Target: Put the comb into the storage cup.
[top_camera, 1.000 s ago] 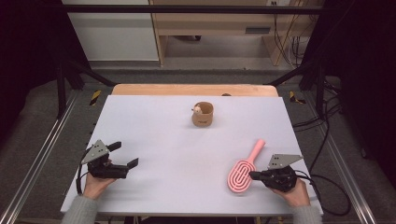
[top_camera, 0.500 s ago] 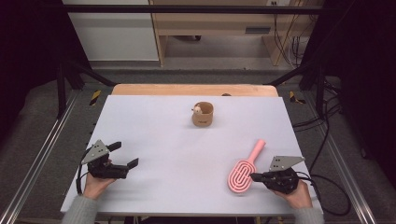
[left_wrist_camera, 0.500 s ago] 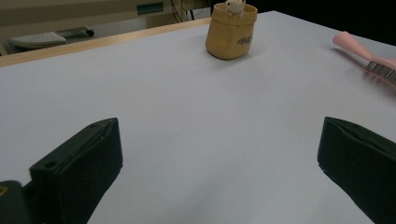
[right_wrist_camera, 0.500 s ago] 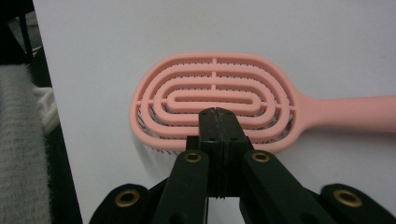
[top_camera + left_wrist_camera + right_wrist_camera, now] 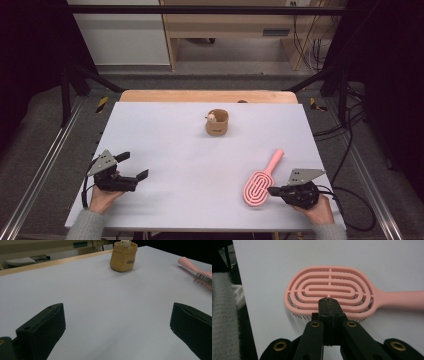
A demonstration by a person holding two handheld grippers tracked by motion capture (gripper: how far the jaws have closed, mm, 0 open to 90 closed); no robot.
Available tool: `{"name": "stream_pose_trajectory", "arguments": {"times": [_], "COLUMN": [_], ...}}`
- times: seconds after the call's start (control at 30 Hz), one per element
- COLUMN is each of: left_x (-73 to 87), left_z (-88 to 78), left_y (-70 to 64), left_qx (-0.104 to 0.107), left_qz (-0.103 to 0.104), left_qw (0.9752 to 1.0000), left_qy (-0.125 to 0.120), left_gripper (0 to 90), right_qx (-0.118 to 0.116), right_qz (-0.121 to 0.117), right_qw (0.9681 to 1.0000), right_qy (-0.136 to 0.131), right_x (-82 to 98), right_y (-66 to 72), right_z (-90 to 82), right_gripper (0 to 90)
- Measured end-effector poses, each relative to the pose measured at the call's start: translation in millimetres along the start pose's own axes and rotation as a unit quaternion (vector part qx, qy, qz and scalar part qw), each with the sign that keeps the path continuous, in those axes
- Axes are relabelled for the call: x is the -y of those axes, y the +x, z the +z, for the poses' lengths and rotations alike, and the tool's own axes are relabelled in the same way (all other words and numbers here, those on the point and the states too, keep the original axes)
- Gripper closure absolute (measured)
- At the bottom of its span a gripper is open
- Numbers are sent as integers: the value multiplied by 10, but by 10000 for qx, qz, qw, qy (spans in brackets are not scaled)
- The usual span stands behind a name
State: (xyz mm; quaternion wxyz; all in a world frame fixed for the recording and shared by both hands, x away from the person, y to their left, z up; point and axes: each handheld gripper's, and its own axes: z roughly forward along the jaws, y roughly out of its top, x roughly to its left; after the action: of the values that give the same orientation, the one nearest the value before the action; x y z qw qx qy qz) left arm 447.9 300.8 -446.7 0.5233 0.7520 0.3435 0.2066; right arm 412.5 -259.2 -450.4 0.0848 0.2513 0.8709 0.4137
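Right gripper (image 5: 272,190), jaws pressed together, tip at pink brush (image 5: 260,184); left gripper (image 5: 132,166) spread wide, tan pouch (image 5: 217,123) far ahead, table (image 5: 170,135) between.

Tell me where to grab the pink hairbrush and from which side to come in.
Take the hairbrush by its handle, closing across its width from above. It lies flat, bristles down, so the narrow handle fits between the jaws better than the wide vented head. The right tool, jaws shut, sits at the head's edge and looks nearest.

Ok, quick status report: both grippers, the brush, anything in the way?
Left gripper open, idle. Right gripper shut at pink brush edge. Tan pouch far off; nothing blocking.
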Motion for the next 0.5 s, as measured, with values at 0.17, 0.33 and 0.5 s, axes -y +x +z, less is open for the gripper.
{"name": "stream_pose_trajectory", "arguments": {"times": [0.17,0.33,0.5], "left_x": [1,2,1], "left_z": [3,8,8], "left_y": [0,0,-3], "left_qx": [-8,-12,-16], "left_qz": [1,2,10], "left_qw": [10000,10000,10000], "left_qy": [14,30,38], "left_gripper": [0,0,0], "right_qx": [-50,-79,-89], "right_qz": [-20,-49,-86], "right_qw": [10000,9999,9999], "right_qy": [-15,-58,-82], "right_x": [-7,-22,-36], "right_y": [9,19,31], "right_z": [29,58,87], "right_gripper": [900,900,900]}}
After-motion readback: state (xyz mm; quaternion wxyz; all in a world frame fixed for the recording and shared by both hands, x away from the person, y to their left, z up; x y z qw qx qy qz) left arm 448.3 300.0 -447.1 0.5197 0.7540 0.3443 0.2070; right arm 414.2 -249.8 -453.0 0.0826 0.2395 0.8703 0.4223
